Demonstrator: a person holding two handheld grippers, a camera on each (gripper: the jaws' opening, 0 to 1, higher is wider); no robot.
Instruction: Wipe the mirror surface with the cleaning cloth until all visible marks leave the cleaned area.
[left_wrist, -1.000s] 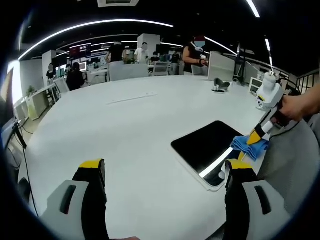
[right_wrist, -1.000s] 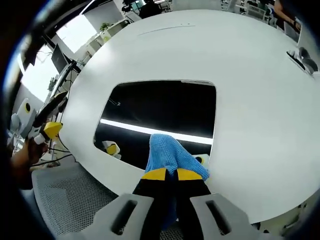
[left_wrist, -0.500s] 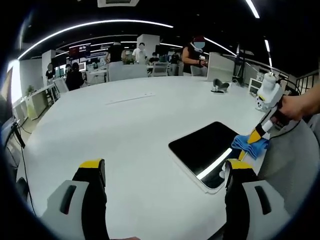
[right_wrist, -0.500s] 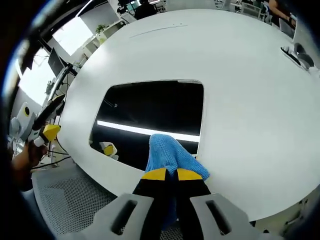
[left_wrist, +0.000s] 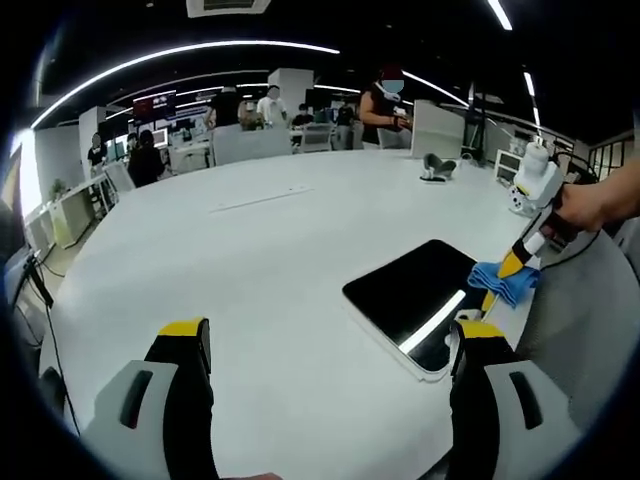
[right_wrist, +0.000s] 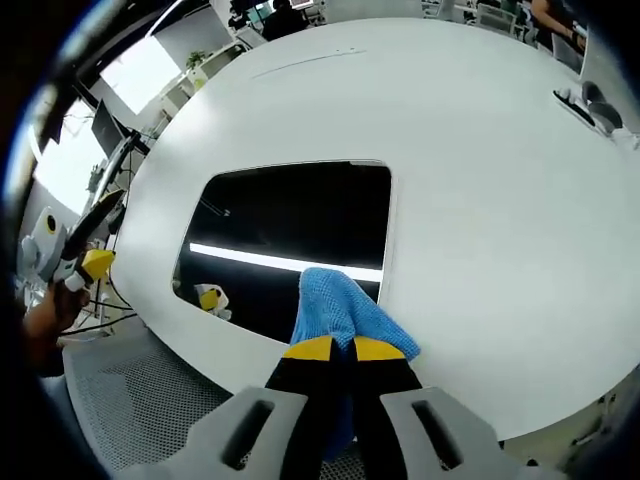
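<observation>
Your right claw (right_wrist: 333, 348) stays clamped on the blue cloth (right_wrist: 343, 310), now slid toward the mirror (right_wrist: 285, 240) edge — keep wiping; left claw (left_wrist: 330, 335) gapes empty.

The mirror (right_wrist: 290, 240) is glossy glass, reflecting a ceiling light strip. The blue cleaning cloth (right_wrist: 342, 310) looks like woven microfibre, rough-textured. The white table (left_wrist: 280, 250) is smooth and matt. A grey mesh chair seat (right_wrist: 130, 400) looks perforated.
</observation>
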